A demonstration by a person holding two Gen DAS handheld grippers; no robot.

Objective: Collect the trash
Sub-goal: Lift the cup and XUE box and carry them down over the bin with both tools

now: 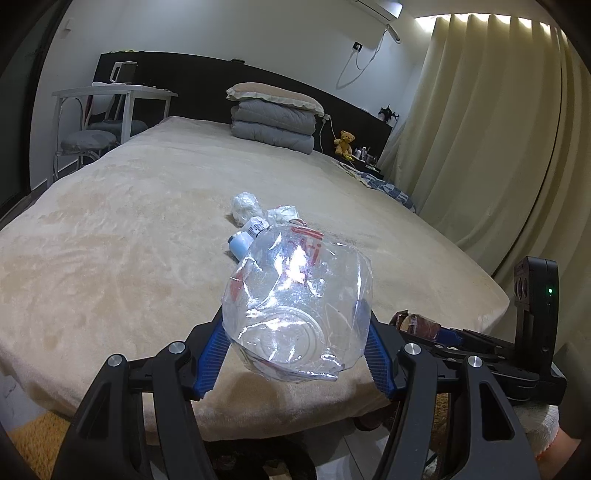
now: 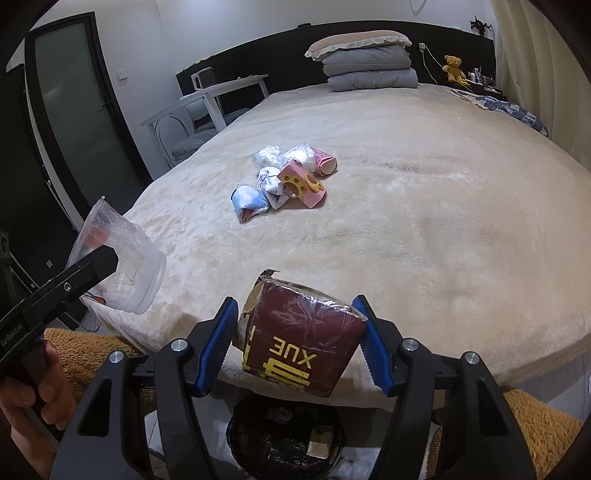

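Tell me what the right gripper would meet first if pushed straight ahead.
The right gripper, already holding the maroon paper cup, would probably meet the bed surface first; the trash pile lies farther on, slightly left.

Home bedroom. Large bed (image 2: 424, 221) under a beige plush cover fills most of both views. At its head: folded grey quilts (image 2: 371, 72) topped by a pillow (image 2: 356, 42), against a long dark headboard (image 1: 207, 92). Small teddy bear (image 2: 454, 66) beside the stack. Cream curtains (image 1: 480, 147) drawn on one side; wall air conditioner (image 1: 380, 7) above. White side table (image 1: 114, 92) with chair (image 1: 88, 142) by the bed. Frosted-glass door (image 2: 77, 110) in the right wrist view.
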